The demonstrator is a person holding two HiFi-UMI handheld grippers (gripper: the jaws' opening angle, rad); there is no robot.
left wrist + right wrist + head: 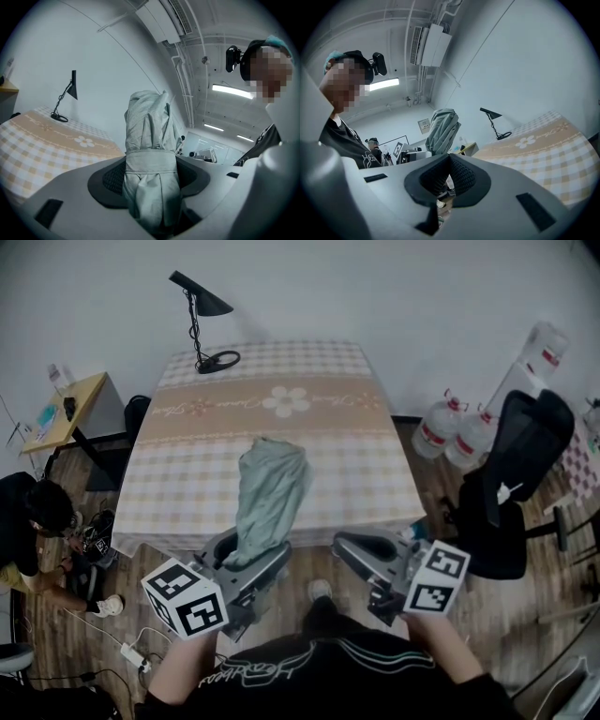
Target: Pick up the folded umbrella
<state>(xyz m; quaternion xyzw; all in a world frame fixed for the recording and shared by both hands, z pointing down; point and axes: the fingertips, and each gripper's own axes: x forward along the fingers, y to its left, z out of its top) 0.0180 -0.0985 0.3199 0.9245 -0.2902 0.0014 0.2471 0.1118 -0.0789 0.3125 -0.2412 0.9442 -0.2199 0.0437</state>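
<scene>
The folded umbrella [270, 493] is a pale grey-green bundle with a strap round its middle. My left gripper [246, 554] is shut on it near the table's front edge, with the free end pointing out over the checked tablecloth [328, 427]. In the left gripper view the umbrella [152, 154] stands upright between the black pads [110, 180], which press on it just below the strap. My right gripper [361, 554] hangs to the right at about the same height, with nothing in it. In the right gripper view its pads [461, 176] meet, and the umbrella [443, 126] shows beyond them.
A black desk lamp [202, 310] stands at the table's far left corner. A black office chair [511, 493] and large water bottles [450, 432] are on the right. On the left, a person [42, 521] sits on the floor beside a small wooden table [70, 409].
</scene>
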